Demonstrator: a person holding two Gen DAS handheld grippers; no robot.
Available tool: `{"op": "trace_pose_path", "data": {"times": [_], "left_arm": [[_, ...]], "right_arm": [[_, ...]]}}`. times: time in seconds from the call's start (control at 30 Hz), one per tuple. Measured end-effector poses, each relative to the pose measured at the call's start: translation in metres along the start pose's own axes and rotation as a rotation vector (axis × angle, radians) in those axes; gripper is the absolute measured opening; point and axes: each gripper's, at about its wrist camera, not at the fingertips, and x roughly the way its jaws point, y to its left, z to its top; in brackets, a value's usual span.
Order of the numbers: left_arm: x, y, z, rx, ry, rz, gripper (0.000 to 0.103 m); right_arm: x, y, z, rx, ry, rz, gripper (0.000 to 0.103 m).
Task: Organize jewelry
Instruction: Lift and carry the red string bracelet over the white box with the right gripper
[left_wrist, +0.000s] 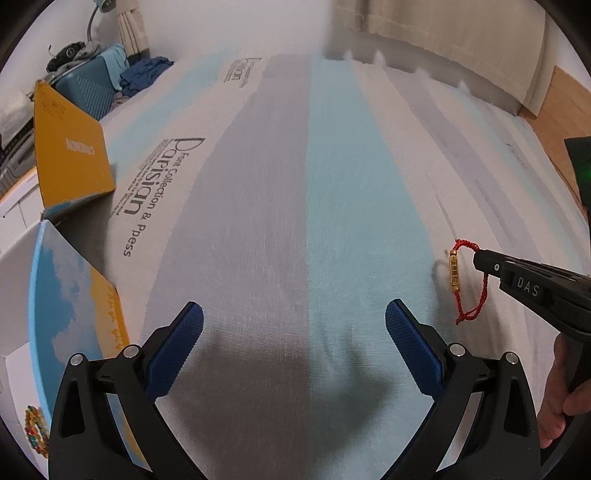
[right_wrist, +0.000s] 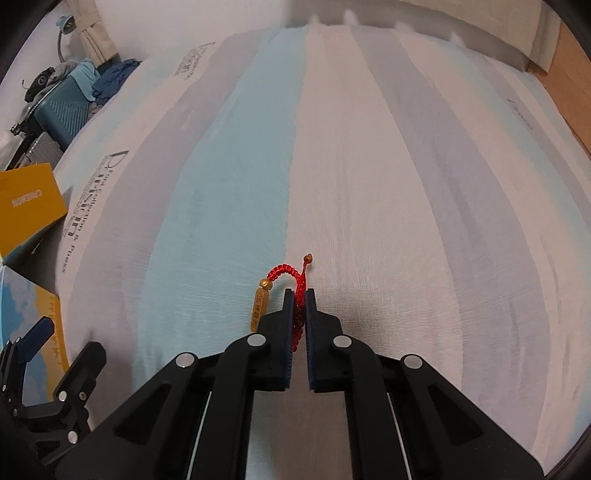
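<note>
A: Where is the bracelet (right_wrist: 295, 275) right now?

B: Pinched in the right gripper (right_wrist: 300, 295). Its two jaws are pressed together on the red braided cord, so the tool is clamped on the bracelet and nothing else. From the left wrist view the bracelet (left_wrist: 455, 271) hangs from the tip of that gripper (left_wrist: 480, 258), clear of the bedsheet (left_wrist: 332, 184), with its faint shadow on the cloth just beside it.

A: What does the bracelet look like?

B: A red woven cord with a long gold bar charm (right_wrist: 258, 308) and a small gold bead at the top of the bar. The bar hangs on the left side of the right gripper's fingers, and a loop of cord arches over their tips. One loose cord end with a tiny bead sticks up just beyond the loop.

A: And the left gripper (left_wrist: 293, 321)?

B: Wide open, holding nothing. Its blue pads (left_wrist: 173, 350) stand far apart over the grey and light blue stripes of the bedsheet. The bracelet is to the right of it, beyond its right finger.

A: Anything else near the left gripper?

B: To its left lies an open box (left_wrist: 70, 306) with a sky-and-cloud print, and a beaded bracelet (left_wrist: 35, 424) of many colours sits at the box's near corner. A yellow lid (left_wrist: 74, 147) stands tilted farther back on that side. A person's hand (left_wrist: 557, 402) grips the right tool's handle, at the right of the left gripper.
</note>
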Motion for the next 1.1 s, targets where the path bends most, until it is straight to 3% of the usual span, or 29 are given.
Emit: {"op": "trace_pose_path", "data": {"times": [0.6,1.1], "left_arm": [[-0.044,0.019,0.008,-0.053,-0.032,0.035,0.097],[-0.096,0.071,0.01,-0.134,-0.089,0.094,0.097]], "right_arm": [[-0.056,0.017,-0.005,-0.054,-0.083,0.011,0.005],[-0.112,0.078,-0.01,-0.153,-0.172,0.103,0.005]]}}
